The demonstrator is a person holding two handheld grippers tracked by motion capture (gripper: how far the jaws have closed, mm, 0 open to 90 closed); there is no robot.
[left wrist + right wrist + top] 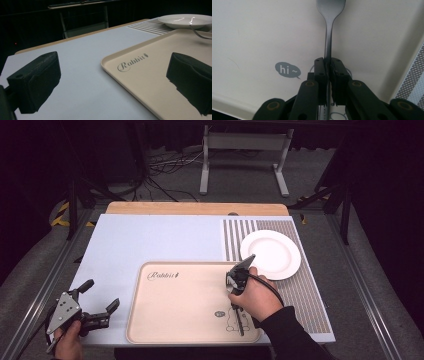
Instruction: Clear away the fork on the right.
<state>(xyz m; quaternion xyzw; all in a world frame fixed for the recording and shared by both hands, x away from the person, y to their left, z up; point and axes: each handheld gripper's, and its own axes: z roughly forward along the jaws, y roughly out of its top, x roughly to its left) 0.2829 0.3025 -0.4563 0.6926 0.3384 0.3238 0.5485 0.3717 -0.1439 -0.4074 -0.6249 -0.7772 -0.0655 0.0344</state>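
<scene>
Grey metal is what we find between the jaws of the right gripper (pixel 328 62): they are pressed together on the handle of a slim grey metal spoon (pixel 329 15), whose bowl points away at twelve o'clock in the right gripper view. Under it lies the beige plastic tray printed "Rabbit" (pixel 165 310), and a small "hi~" speech bubble (pixel 287 70) is printed at nine o'clock from the jaws.

In the high view we see the right gripper (pixel 239 312) over the tray's right part, at seven o'clock from the round white plate (pixel 272 254) standing on the striped grey-and-white mat (pixel 305 290). Whether the spoon touches the tray or is lifted clear, we cannot tell.

The left gripper (pixel 100 302) sits at nine o'clock from the tray, over the pale blue table cover (pixel 150 240), jaws spread and empty.

We judge the step in hand to be carrying the gripped spoon. The next move likely calls for a steady grip, a level carry toward the plate at one o'clock, and release once the spoon rests.
</scene>
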